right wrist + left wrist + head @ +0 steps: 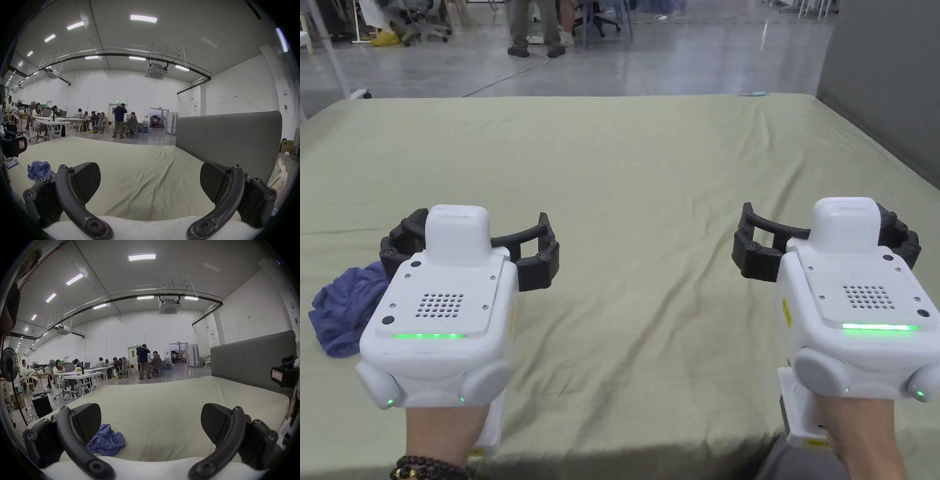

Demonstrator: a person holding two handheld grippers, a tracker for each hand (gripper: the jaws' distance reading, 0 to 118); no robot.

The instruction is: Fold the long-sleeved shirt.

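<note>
The shirt point(345, 307) lies crumpled near the bed's point(650, 175) left edge, toward the near corner. Just right of it the left gripper point(469, 247) hovers, jaws spread, empty. Well right, by the right edge, the right gripper point(825, 240) hovers likewise spread.

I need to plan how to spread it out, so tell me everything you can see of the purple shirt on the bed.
The purple shirt is a soft, thin-looking fabric of blue-violet colour, crumpled into a loose heap with many folds; sleeves, collar and hem cannot be told apart. It lies on the pale green bed sheet, near the person's side of the bed and at its left. The left gripper hovers just right of it, jaws apart, not touching it. Only the sheet touches it.
</note>
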